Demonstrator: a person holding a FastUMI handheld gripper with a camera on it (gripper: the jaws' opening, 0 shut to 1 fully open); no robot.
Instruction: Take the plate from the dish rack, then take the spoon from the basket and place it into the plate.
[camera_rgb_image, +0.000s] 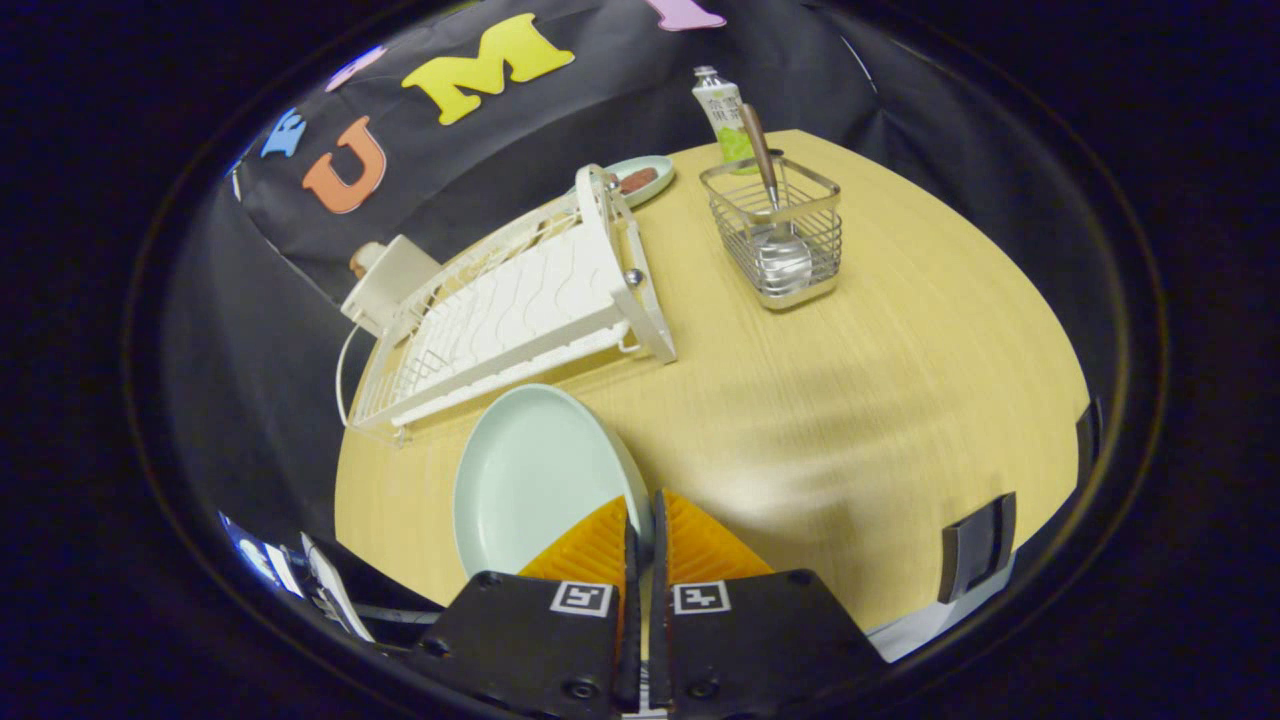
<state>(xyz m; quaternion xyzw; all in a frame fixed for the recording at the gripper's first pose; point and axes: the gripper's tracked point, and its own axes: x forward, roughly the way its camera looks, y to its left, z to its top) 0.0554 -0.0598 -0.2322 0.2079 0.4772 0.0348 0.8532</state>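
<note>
desk (900, 400): light wood grain, rounded far edge, soft glare patch near its middle | wall: black cloth (620, 110) hanging in folds behind and around the desk | clamp (977, 545): dark bracket on the desk's near right edge | light: bright on the desk, dim at the cloth

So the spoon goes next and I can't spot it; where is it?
The spoon stands in the wire basket far beyond the gripper, right of the dish rack.

Glossy pale plate (530, 480), chrome wire basket (785, 235), matt wood-grain table (850, 400)
</note>
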